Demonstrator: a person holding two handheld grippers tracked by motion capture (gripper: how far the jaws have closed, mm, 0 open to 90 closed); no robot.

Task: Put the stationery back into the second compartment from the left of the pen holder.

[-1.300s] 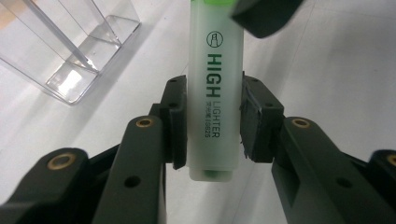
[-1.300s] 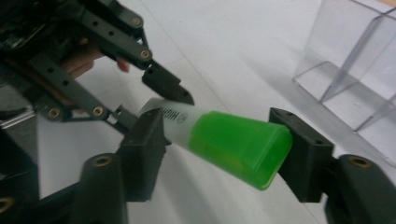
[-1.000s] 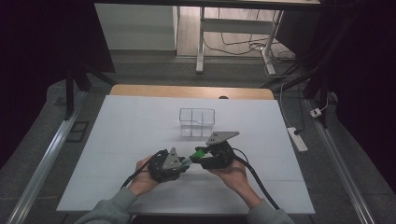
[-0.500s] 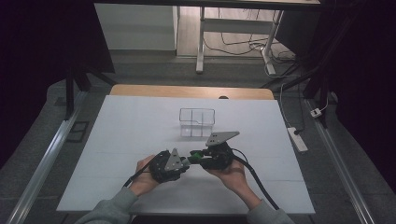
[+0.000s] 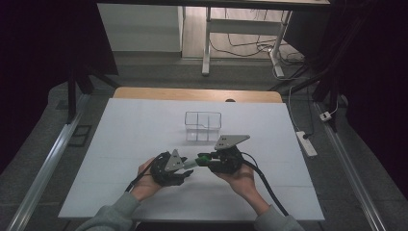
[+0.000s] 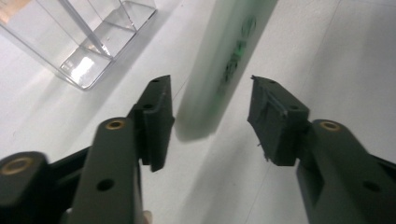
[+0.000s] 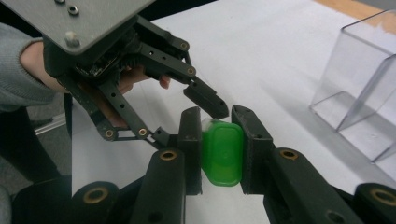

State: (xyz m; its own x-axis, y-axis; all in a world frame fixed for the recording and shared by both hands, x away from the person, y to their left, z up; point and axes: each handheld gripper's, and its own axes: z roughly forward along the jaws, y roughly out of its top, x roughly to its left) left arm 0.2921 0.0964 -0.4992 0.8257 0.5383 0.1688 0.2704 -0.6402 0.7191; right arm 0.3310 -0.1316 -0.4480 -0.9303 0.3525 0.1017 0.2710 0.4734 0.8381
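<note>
While the right hand-held gripper (image 7: 219, 121) clamps the green cap (image 7: 222, 150), the left hand-held gripper (image 6: 210, 112) has just opened.

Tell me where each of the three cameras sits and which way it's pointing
High view: fixed above the person's side, facing forward and down on the white table; both forearms, the left gripper and right gripper show.
Left gripper view: rides the left gripper, looking along its open jaws, which have just been opening, at the pale tube between them.
Right gripper view: rides the right gripper, jaws shut on the tube's green cap; the left gripper and hand show beyond.
All three share the clear box.
</note>
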